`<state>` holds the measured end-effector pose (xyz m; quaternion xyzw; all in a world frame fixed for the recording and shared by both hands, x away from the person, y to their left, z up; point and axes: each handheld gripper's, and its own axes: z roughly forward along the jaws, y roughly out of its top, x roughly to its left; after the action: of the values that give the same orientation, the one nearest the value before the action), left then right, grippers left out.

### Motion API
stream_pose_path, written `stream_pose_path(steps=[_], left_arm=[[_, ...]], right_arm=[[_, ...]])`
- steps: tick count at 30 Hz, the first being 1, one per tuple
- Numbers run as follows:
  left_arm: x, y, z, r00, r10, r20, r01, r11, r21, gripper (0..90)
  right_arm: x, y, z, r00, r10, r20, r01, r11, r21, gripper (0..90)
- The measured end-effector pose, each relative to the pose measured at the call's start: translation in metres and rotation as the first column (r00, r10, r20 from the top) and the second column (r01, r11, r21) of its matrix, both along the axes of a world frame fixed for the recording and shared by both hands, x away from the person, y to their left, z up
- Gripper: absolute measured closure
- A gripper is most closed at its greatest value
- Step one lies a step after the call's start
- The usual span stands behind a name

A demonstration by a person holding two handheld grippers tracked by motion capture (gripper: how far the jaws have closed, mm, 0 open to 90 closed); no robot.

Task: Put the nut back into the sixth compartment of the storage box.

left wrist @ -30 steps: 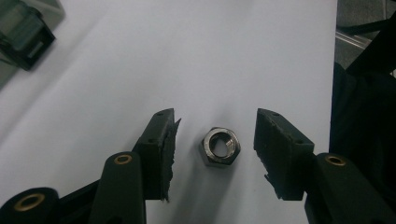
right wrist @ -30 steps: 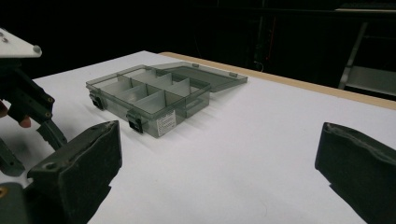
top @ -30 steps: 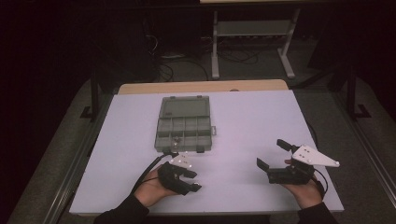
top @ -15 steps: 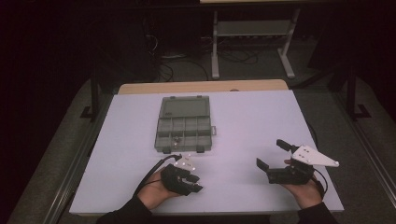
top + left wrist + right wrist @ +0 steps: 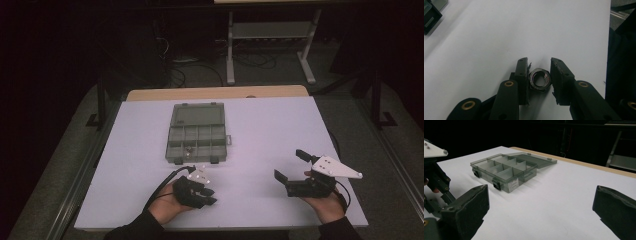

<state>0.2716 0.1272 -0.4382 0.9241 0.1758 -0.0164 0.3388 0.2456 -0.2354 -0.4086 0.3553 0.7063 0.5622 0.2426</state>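
steel nut (image 5: 539, 80) pinched in left gripper (image 5: 539, 75), just closed, above white table (image 5: 499, 37)

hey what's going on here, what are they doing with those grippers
A person at a white table holds a two-jaw gripper in each hand. The left gripper has just been closing its jaws and now clamps a small dark metal hex nut just above the table. The right gripper waits with jaws wide open and nothing between them. A grey translucent plastic compartment box lies open farther back.
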Motion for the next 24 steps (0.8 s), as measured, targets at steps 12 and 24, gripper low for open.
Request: stream_pose_path(steps=[12,24], left_arm=[[0.004,0.002,0.001,1.0000,-0.002,-0.006,0.002,1.0000,-0.005,70.7],[0.012,0.011,0.010,0.9994,0.035,-0.004,-0.035,0.9990,-0.027,70.6]], right_arm=[[0.000,0.000,0.000,1.0000,0.000,0.001,0.000,1.000,0.005,0.1],[0.000,0.000,0.000,1.0000,0.001,-0.001,-0.001,1.000,0.002,0.2]])
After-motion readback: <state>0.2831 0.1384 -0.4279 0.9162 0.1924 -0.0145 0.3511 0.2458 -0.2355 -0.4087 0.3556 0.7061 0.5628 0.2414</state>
